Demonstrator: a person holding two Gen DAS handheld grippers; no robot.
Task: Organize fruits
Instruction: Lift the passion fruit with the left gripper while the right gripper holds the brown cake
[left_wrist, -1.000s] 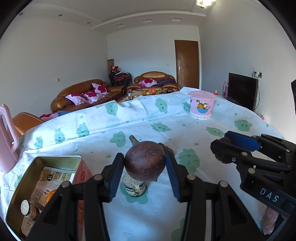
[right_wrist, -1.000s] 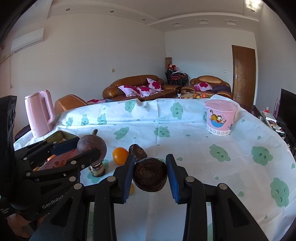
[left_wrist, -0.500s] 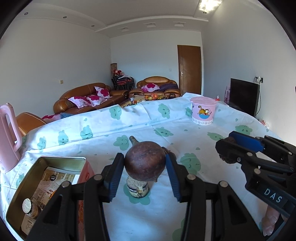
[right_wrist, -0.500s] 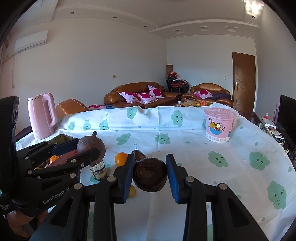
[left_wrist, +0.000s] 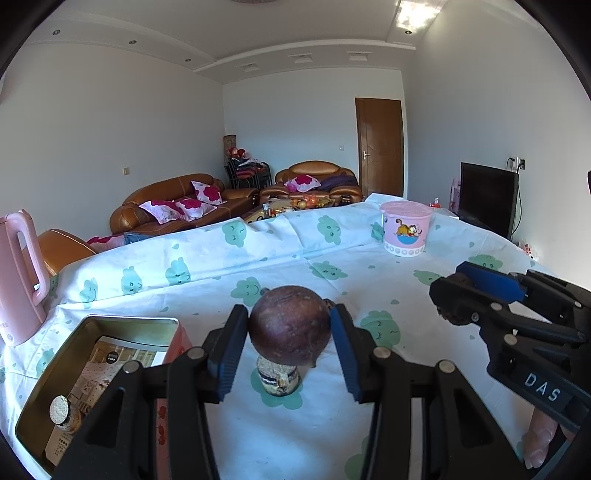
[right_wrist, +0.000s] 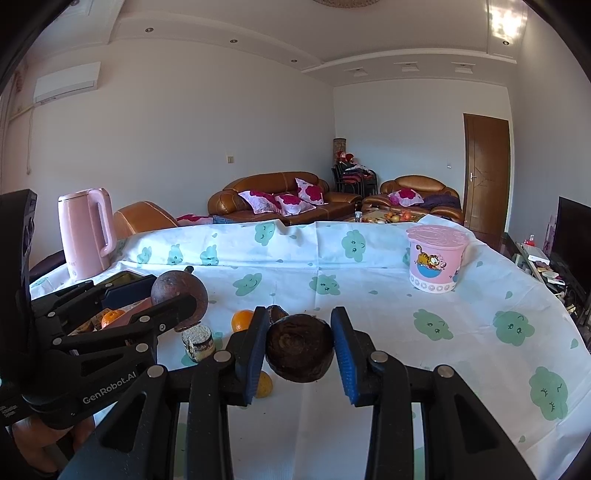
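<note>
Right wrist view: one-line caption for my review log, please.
Right gripper holds a dark brown fruit above the table; left gripper holds a round brown fruit.

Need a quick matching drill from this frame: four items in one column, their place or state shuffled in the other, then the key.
Items:
1. round brown fruit with a stem
2. dark brown wrinkled fruit
3. pink lidded cartoon tub
4. small cork-topped jar

Places:
A. inside the open metal tin
B. clamped in the right gripper
C. clamped in the left gripper
D. standing far back on the tablecloth

Pairs: 1-C, 2-B, 3-D, 4-A
</note>
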